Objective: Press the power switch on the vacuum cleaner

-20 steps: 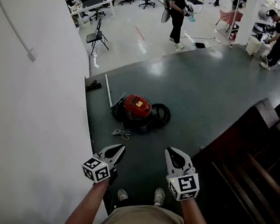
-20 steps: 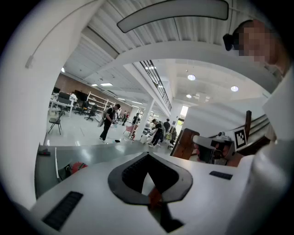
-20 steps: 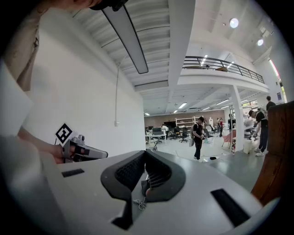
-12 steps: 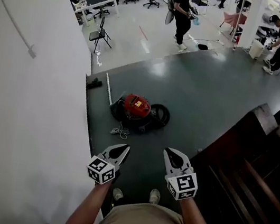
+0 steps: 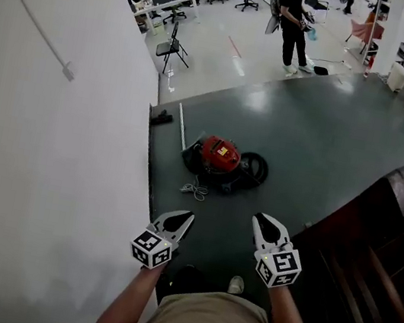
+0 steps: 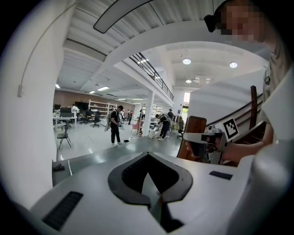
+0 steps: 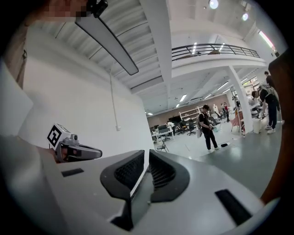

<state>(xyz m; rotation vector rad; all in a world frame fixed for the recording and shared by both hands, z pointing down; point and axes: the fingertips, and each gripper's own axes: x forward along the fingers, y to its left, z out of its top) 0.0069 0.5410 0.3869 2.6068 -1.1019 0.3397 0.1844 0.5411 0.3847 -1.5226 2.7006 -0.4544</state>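
Observation:
The red vacuum cleaner point(image 5: 221, 155) lies on the dark green floor by the white wall, a black hose point(image 5: 253, 169) coiled at its right and a pale cord point(image 5: 195, 190) bunched in front of it. My left gripper point(image 5: 185, 215) and right gripper point(image 5: 261, 219) are held side by side at waist height, well short of the vacuum and pointing toward it. Both are shut with nothing between the jaws. The left gripper point(image 6: 148, 155) and right gripper point(image 7: 148, 152) each show pads closed together in their own views, and neither of those views shows the vacuum.
A white wall point(image 5: 52, 130) runs along the left. A dark wooden stair rail point(image 5: 376, 226) stands at the right. The vacuum's metal wand point(image 5: 182, 126) lies by the wall. A person point(image 5: 295, 19) stands beyond, near a folding chair point(image 5: 174, 50) and desks.
The head view has swung a little left, so the vacuum now sits further right in the picture. Both grippers stay shut, level and side by side.

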